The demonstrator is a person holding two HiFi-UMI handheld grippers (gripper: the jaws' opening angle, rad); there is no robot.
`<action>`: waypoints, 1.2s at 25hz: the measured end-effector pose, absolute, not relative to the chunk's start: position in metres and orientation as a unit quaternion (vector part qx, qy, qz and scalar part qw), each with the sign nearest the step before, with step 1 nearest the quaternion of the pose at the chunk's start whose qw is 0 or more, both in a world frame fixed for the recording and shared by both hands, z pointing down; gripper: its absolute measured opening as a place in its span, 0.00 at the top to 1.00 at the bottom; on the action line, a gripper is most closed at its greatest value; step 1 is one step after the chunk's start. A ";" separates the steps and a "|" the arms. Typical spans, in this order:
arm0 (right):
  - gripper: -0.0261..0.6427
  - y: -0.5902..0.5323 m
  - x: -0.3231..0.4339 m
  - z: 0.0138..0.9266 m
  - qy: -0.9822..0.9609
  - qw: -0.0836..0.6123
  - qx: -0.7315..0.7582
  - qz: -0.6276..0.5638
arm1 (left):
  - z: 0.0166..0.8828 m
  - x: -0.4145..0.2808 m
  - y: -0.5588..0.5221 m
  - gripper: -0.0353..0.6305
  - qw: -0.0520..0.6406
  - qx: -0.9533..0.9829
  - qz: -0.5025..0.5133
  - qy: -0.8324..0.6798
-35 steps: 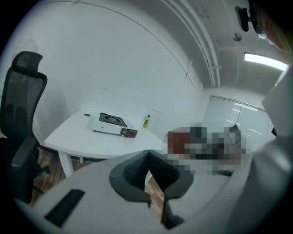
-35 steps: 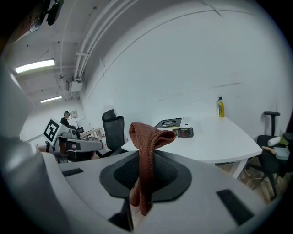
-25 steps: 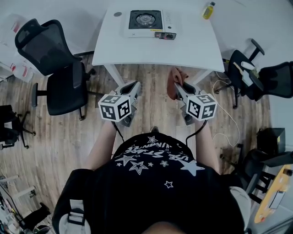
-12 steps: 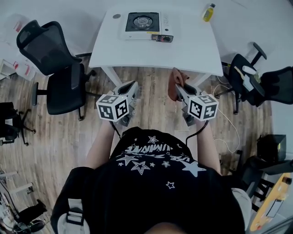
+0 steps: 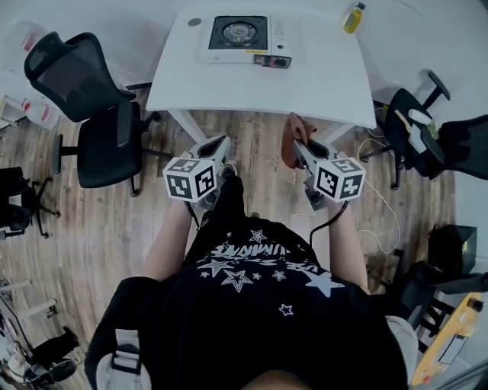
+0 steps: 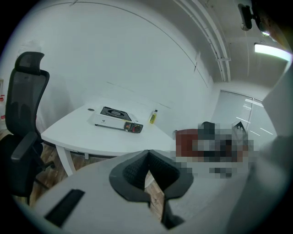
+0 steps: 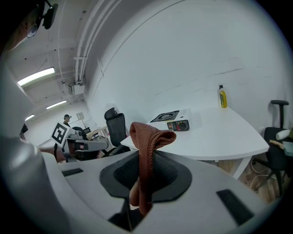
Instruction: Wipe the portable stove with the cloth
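Note:
The portable stove (image 5: 242,38) is white with a black burner top and sits at the far side of the white table (image 5: 305,84); it also shows in the left gripper view as the stove (image 6: 117,119) and in the right gripper view as the stove (image 7: 175,120). My right gripper (image 5: 299,144) is shut on a brown cloth (image 5: 291,139), which stands folded up between its jaws as the cloth (image 7: 147,155). My left gripper (image 5: 223,145) is shut and holds nothing. Both grippers hang over the wooden floor, short of the table's near edge.
A yellow bottle (image 5: 351,17) stands at the table's far right corner. A black office chair (image 5: 88,114) is left of the table, another chair (image 5: 415,126) to its right. A cable (image 5: 381,206) lies on the floor at right.
The view has shifted slightly. Both grippers keep their places and the cloth stays in the right one. The person's leg now shows between the grippers.

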State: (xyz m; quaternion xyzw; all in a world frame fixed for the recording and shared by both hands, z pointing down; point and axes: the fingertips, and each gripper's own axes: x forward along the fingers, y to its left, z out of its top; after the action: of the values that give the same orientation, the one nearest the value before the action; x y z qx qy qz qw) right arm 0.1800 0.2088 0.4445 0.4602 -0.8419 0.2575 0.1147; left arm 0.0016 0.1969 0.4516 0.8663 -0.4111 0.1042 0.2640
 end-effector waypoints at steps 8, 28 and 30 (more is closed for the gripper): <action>0.87 0.161 0.188 0.454 -0.829 0.121 0.476 0.268 | 0.465 -0.001 0.142 0.94 0.275 0.866 0.105 -0.404; 0.87 -0.026 0.176 0.459 -0.798 0.107 0.519 0.288 | 0.473 -0.028 -0.063 0.94 0.285 0.871 0.114 -0.383; 0.87 -0.040 0.177 0.460 -0.793 0.109 0.524 0.291 | 0.474 -0.030 -0.079 0.94 0.287 0.871 0.114 -0.381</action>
State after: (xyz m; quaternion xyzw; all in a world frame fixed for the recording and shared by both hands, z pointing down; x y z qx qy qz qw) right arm 0.1765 -0.0400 0.4602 0.5237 -0.7933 0.2909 0.1086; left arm -0.0302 -0.0787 0.4742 0.8714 -0.3812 0.1144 0.2869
